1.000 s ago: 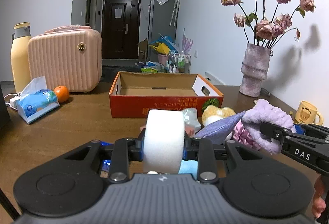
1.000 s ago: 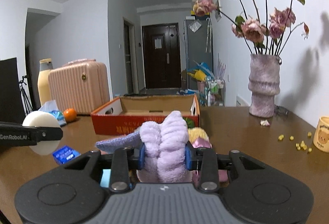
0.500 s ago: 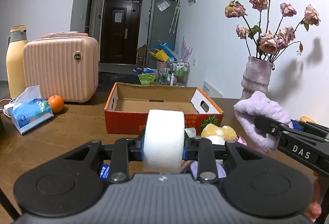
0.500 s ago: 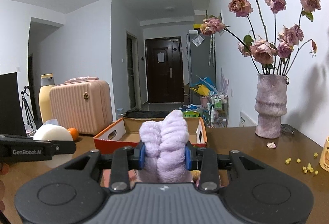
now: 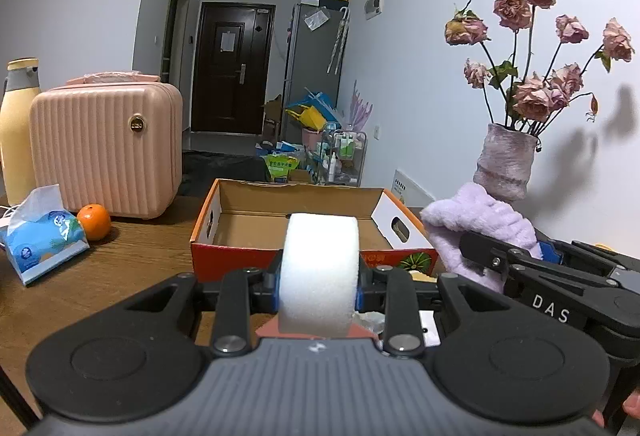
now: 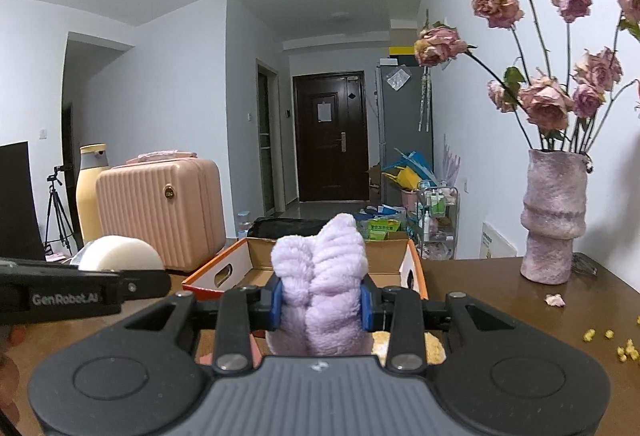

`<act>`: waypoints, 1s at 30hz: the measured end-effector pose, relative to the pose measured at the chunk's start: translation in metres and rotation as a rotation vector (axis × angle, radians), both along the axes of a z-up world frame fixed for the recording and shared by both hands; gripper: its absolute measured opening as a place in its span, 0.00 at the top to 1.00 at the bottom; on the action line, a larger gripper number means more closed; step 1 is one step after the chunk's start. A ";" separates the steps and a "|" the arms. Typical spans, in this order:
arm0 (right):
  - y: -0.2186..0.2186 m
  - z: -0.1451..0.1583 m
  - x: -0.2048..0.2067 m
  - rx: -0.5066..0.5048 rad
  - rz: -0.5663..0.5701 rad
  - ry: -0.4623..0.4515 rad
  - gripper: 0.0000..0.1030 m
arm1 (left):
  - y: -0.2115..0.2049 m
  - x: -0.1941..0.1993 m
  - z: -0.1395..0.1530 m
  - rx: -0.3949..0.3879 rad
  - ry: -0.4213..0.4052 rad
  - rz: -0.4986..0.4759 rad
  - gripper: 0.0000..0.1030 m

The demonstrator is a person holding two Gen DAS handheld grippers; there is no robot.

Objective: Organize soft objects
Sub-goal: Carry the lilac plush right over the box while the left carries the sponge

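Observation:
My left gripper (image 5: 319,286) is shut on a white foam roll (image 5: 319,268), held above the table just in front of the open orange cardboard box (image 5: 240,252). My right gripper (image 6: 320,302) is shut on a fluffy lilac cloth (image 6: 320,300), also raised before the box (image 6: 216,276). In the left wrist view the lilac cloth (image 5: 476,232) and right gripper (image 5: 486,254) hang at the right, near the box's right end. The right wrist view shows the foam roll (image 6: 120,254) at the left. A yellow soft toy (image 6: 434,348) lies below, mostly hidden.
A pink ribbed case (image 5: 108,151), a yellow bottle (image 5: 16,131), an orange (image 5: 94,222) and a tissue pack (image 5: 40,240) stand left of the box. A vase of dried roses (image 6: 554,215) stands at the right, with yellow crumbs (image 6: 616,346) on the wooden table.
Both grippers have risen and moved toward the box with their loads. The soft objects on the table have dropped below view, and the box now looks nearer.

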State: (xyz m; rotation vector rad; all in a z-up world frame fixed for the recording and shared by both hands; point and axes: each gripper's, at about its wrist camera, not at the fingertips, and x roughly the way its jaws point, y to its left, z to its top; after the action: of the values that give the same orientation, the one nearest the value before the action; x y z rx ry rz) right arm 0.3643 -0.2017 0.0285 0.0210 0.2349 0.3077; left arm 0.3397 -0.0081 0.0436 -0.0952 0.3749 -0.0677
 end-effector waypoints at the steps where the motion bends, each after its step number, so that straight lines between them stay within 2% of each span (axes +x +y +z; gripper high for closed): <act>1: 0.002 0.000 0.003 -0.002 0.004 0.000 0.67 | 0.000 0.004 -0.001 -0.002 0.002 0.001 0.71; 30: 0.019 -0.002 0.114 -0.002 0.010 0.037 0.67 | 0.014 0.108 0.000 -0.049 -0.001 0.064 0.71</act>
State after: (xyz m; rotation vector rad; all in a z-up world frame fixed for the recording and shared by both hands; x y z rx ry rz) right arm 0.4779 -0.1823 0.0263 0.0238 0.2724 0.3174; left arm 0.4474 0.0062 0.0439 -0.1551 0.3691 -0.0134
